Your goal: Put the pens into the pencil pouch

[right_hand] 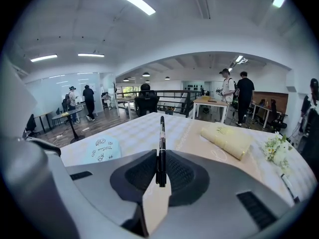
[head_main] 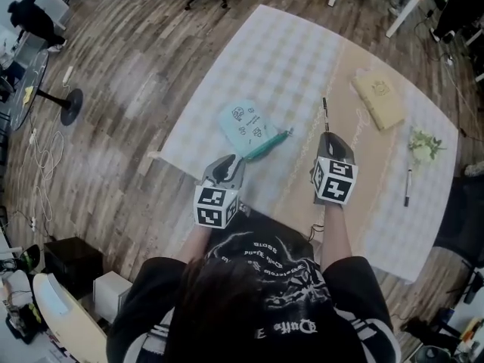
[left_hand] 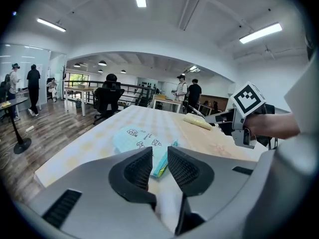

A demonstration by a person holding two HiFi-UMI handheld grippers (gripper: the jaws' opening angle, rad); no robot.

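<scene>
A light blue pencil pouch [head_main: 246, 125] with a teal zip edge lies flat on the tablecloth, left of the middle. My left gripper [head_main: 225, 169] stands open just short of its near corner. The pouch [left_hand: 137, 138] shows beyond the gap, and nothing is between the pads. My right gripper [head_main: 330, 144] is lifted above the table, to the right of the pouch, and shut on a black pen [head_main: 326, 116]. That pen [right_hand: 161, 138] sticks straight out forward from between the pads. A second pen [head_main: 407, 187] lies on the cloth far to the right.
A beige fabric roll [head_main: 380, 100] lies at the back right, with a small bunch of white flowers [head_main: 425, 144] near it. The table's edges [head_main: 162, 157] fall off to wooden floor at left. Office chairs, desks and people stand far behind.
</scene>
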